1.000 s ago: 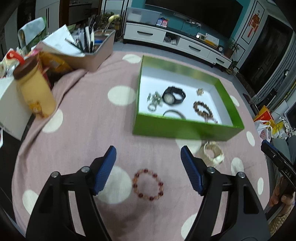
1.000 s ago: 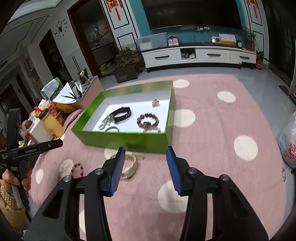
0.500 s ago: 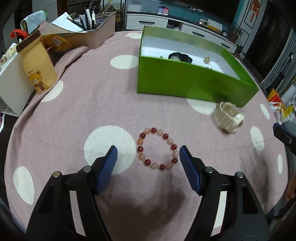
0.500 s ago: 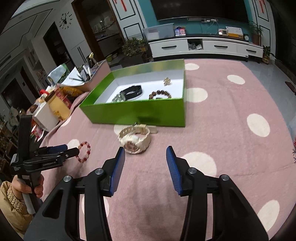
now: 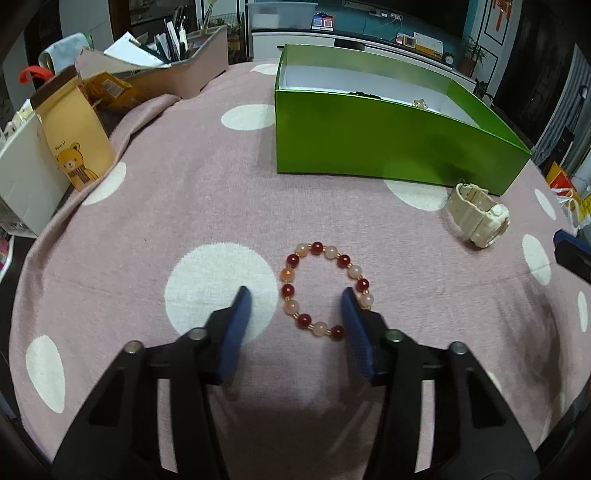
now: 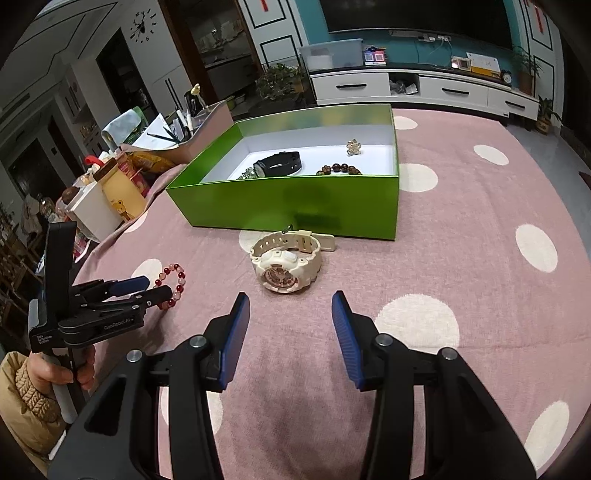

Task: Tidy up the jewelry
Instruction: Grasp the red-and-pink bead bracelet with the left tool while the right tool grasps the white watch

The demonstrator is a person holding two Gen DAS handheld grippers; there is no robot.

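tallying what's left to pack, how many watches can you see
2: a cream watch on the pink cloth just outside the green box, and a black watch inside it. Others may hide behind its wall.

1. A home living room: a big dark television (image 6: 413, 14) hangs on a teal wall above a long white media cabinet (image 6: 424, 88).
2. Potted plants (image 6: 277, 81), a wall clock (image 6: 142, 27) and red hanging ornaments (image 6: 537, 16) show.
3. A pink polka-dot tablecloth (image 6: 461, 258) covers the table.
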